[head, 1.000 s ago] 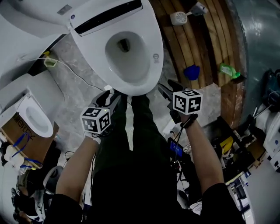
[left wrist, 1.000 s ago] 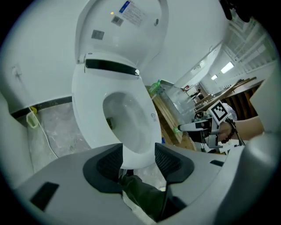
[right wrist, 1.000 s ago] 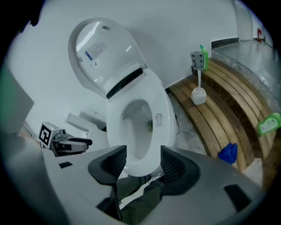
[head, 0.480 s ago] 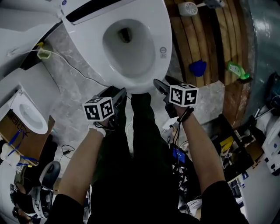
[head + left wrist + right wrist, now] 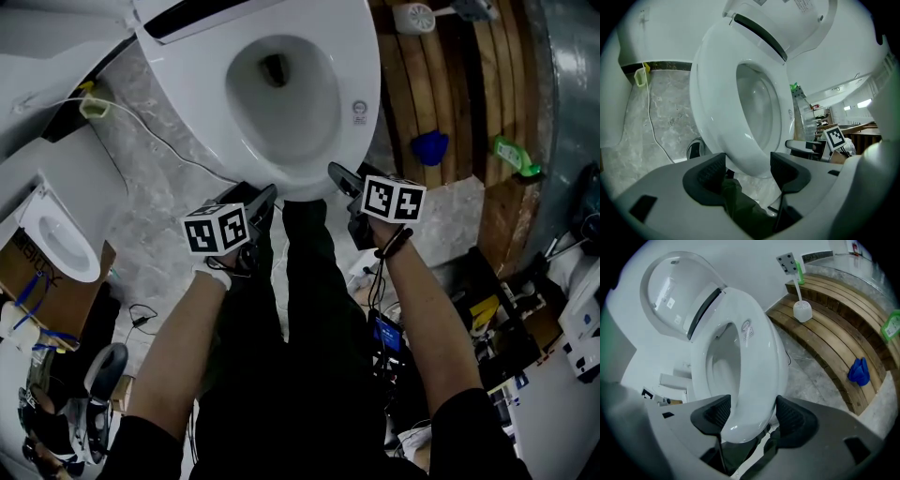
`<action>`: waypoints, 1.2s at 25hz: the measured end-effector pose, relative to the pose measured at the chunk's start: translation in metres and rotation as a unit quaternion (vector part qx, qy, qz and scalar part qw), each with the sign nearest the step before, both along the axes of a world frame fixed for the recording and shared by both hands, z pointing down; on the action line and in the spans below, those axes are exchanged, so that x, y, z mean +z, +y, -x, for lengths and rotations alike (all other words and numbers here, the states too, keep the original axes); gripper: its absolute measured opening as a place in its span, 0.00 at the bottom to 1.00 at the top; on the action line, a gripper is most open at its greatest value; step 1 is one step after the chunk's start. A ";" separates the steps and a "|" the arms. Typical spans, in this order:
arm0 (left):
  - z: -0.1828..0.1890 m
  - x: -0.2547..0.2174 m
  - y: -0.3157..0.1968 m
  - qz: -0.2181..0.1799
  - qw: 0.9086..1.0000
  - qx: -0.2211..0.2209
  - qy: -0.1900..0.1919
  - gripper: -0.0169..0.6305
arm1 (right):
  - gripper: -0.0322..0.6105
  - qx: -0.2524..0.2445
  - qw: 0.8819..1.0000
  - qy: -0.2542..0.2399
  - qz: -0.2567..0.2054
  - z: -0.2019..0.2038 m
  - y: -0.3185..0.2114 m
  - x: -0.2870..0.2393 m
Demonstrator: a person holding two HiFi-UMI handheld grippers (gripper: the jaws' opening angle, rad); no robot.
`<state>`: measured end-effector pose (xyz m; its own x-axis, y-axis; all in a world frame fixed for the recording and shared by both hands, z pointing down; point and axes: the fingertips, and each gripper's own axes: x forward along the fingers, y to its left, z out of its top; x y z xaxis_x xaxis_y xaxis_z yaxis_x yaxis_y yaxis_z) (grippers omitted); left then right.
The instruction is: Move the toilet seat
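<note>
Toilet seat [image 5: 364, 70] — lying flat on the bowl, lid [image 5: 670, 287] raised behind; left gripper [image 5: 265, 195] and right gripper [image 5: 337, 174] at its front rim, jaws opening wide, rim between them, unclamped; step judged as approach to grip; next — close both, lift evenly.

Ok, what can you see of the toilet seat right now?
The toilet seat is a glossy white oval ring, plastic-looking, lying down on the bowl with the lid raised behind it. A round mark sits on one side. Its front edge lies between the jaws of the left gripper and right gripper, both opening; no pad seems to press it.
</note>
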<state>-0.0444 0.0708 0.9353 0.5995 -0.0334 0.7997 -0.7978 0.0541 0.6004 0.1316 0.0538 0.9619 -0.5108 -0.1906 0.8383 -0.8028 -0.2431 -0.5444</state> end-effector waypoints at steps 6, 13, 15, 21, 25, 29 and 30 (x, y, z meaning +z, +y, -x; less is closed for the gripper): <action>-0.003 -0.007 0.007 0.000 1.000 0.015 0.012 0.47 | 0.51 0.019 1.000 -0.007 0.008 -0.001 0.000 -0.008; -0.008 -0.019 0.017 -0.002 0.999 0.041 0.024 0.47 | 0.51 0.040 0.999 -0.015 0.015 -0.002 0.001 -0.026; -0.007 -0.021 0.019 -0.001 0.999 0.043 0.031 0.47 | 0.51 0.039 0.999 -0.017 0.015 -0.001 0.002 -0.032; -0.009 -0.024 0.016 0.021 0.998 -0.002 0.058 0.47 | 0.51 0.053 0.998 -0.030 0.013 0.000 0.001 -0.053; -0.010 -0.036 0.016 0.036 0.996 -0.010 0.077 0.47 | 0.51 0.057 0.998 -0.027 0.011 -0.001 0.002 -0.068; -0.012 -0.057 0.017 0.029 0.996 0.004 0.088 0.47 | 0.51 0.062 0.998 -0.027 0.004 -0.002 0.002 -0.087; -0.012 -0.062 0.017 0.027 0.996 0.007 0.089 0.47 | 0.51 0.064 0.998 -0.028 0.002 -0.002 0.002 -0.093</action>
<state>-0.0323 0.0882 0.8730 0.7317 0.0164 0.6814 -0.6803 0.0798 0.7286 0.1339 0.0559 0.8690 -0.5294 -0.2531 0.8098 -0.7332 -0.3438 -0.5867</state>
